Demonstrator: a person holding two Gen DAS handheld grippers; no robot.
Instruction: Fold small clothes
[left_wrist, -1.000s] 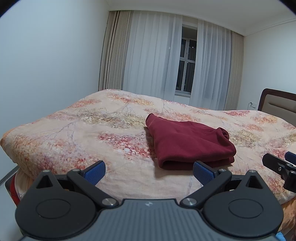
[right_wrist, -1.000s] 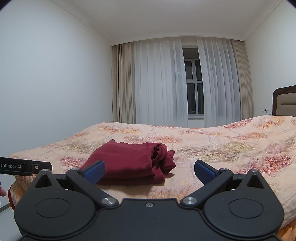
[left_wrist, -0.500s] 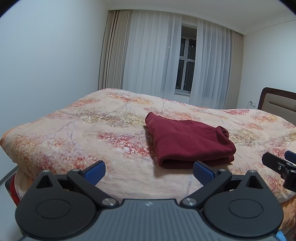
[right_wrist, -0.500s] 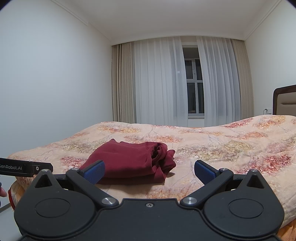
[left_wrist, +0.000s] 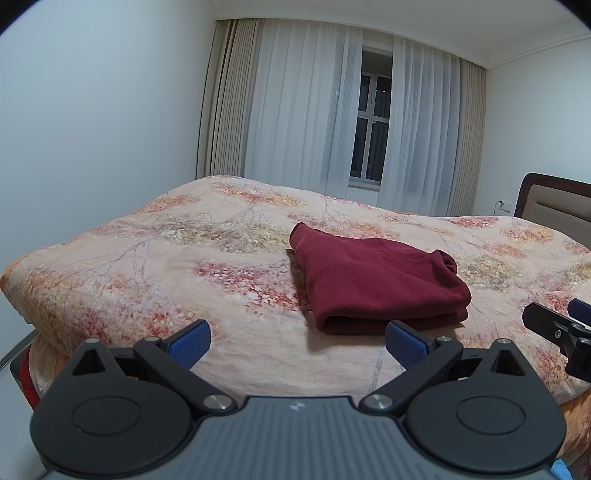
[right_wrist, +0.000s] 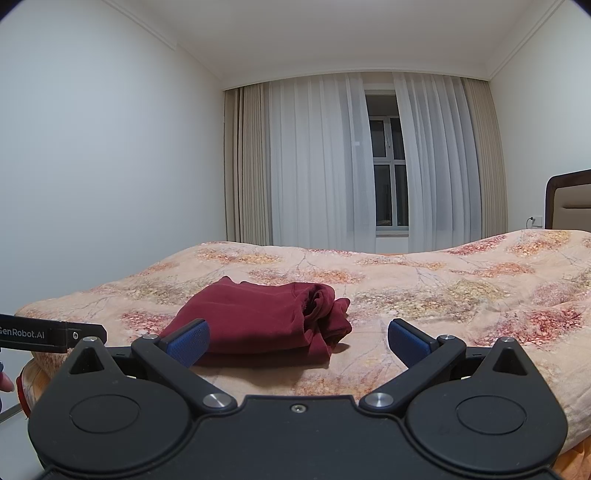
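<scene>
Red cloth (left_wrist: 376, 284) folded on bed (left_wrist: 147, 266), ahead of me, long side across. My left gripper (left_wrist: 297, 341) and right gripper (right_wrist: 297, 341) wide apart, empty. Left looks nearer

- You face a bed (left_wrist: 155, 266) spread with a peach cover printed in red and yellow leafy branches
- Behind it you see sheer white curtains (right_wrist: 314, 162) parted over a dark window (right_wrist: 388, 177), with beige drapes (right_wrist: 247, 166) at the outer sides
- To your left runs a plain white wall (right_wrist: 110, 147); the ceiling (right_wrist: 332, 33) is white with a thin moulding
- At your right stands a padded headboard (left_wrist: 554, 203) in a dark wooden frame, with a wall socket (left_wrist: 508, 204) just beside it
- The light on the room is even and soft
</scene>
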